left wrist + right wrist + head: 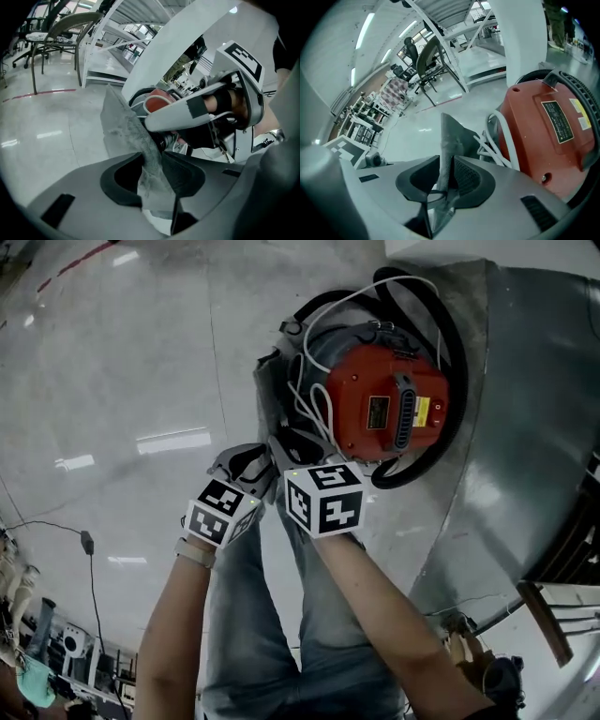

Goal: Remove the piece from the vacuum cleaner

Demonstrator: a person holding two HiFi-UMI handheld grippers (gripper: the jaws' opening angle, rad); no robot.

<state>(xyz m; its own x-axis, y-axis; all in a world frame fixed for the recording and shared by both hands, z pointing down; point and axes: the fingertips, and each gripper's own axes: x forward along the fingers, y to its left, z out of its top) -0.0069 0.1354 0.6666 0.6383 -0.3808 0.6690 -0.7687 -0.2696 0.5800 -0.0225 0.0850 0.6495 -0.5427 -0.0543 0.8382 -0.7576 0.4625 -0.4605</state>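
The right gripper [444, 180] has its jaws pinched tight on the grey piece [452, 133], a flat, dusty sheet standing on its edge. The left gripper [152, 174] has its jaws partly open. The same piece runs between them, closer to the right pad, with a gap by the left pad, so it is not squeezed there. Both grippers sit side by side, just on the near side of the red vacuum cleaner [384, 409] (a black hose [452, 343] curls round it). The piece reaches away from them along the cleaner's left side.
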